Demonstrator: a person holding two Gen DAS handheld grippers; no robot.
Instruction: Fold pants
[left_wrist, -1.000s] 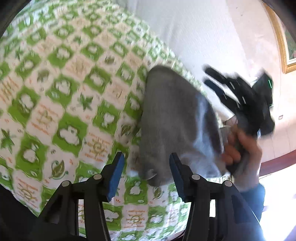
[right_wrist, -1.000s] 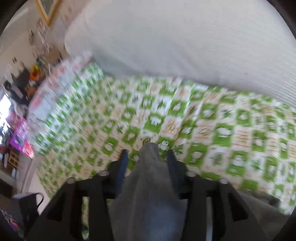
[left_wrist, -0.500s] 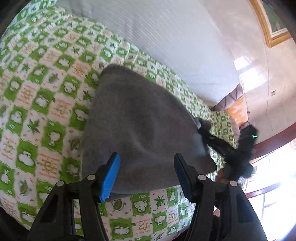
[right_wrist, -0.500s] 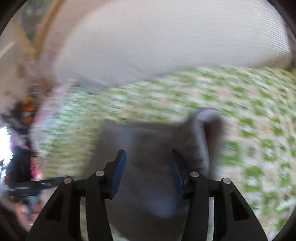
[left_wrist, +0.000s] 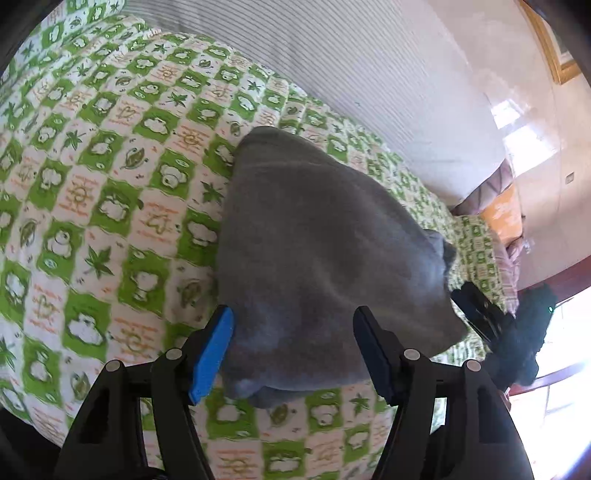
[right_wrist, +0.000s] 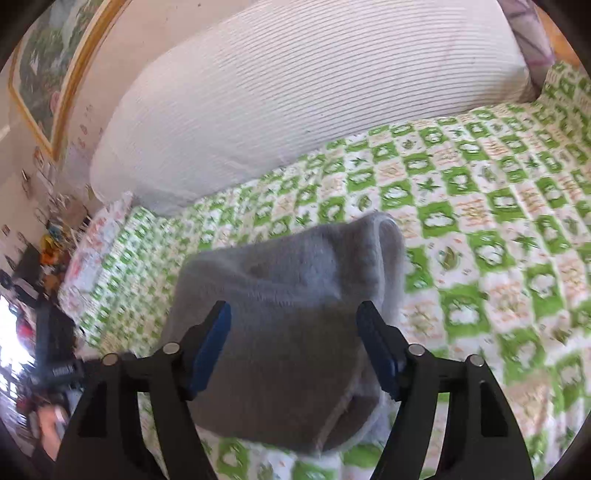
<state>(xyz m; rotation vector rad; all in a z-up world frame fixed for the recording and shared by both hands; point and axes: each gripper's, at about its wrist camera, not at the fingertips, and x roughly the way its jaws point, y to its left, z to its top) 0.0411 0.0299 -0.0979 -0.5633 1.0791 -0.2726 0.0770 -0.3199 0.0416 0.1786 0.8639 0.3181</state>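
Observation:
The grey pants (left_wrist: 317, 258) lie folded into a compact bundle on the green-and-white patterned bedspread (left_wrist: 92, 192). My left gripper (left_wrist: 295, 350) is open, its blue-padded fingers either side of the bundle's near edge, holding nothing. My right gripper (right_wrist: 293, 347) is open too, above the same grey pants (right_wrist: 288, 314), with the fingers apart and empty. The right gripper also shows in the left wrist view (left_wrist: 480, 314) at the bundle's far right corner.
A large white ribbed pillow (right_wrist: 295, 92) lies along the wall behind the bedspread (right_wrist: 498, 221). An orange cushion (left_wrist: 502, 218) sits at the bed's far end. A framed picture (right_wrist: 40, 66) hangs on the wall. Cluttered items (right_wrist: 40, 258) stand beyond the bed's left end.
The right gripper carried a grey fold over, laid it down and opened. The pants now lie as a flat compact bundle. Both grippers have drawn back slightly.

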